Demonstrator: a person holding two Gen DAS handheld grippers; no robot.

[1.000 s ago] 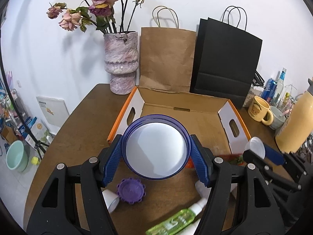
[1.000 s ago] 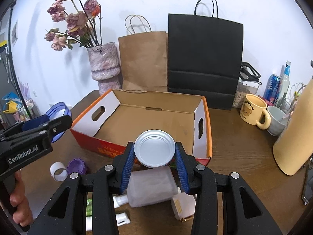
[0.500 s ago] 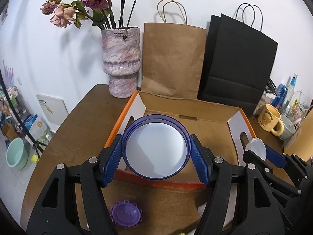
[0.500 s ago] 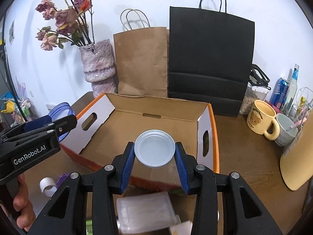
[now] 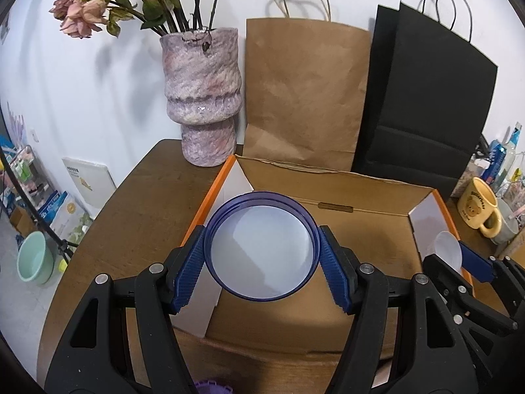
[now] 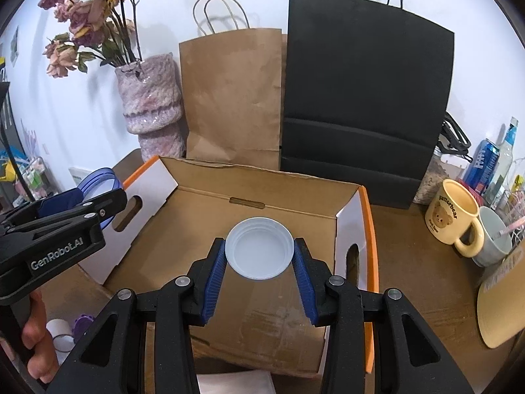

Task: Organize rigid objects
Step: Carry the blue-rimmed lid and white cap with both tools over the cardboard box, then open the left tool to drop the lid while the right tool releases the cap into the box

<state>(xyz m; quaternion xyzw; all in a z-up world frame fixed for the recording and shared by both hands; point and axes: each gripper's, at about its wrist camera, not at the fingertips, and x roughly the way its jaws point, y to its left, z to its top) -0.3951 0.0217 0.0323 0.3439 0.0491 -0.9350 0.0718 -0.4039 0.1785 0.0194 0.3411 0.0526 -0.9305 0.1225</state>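
Two round items are being carried over the open cardboard box [image 6: 262,295]: the left gripper [image 5: 261,264] is clamping a purple-rimmed translucent dish [image 5: 261,246] by its sides, and the right gripper [image 6: 259,264] is pinching a smaller white lid [image 6: 259,252] edge to edge. Both are riding between the blue pads, just ahead of the fingers and above the bare box floor. Either smooth, thin rim is likely risking a slip or a tilt if released too high, and the dish could be clipping the near left flap.
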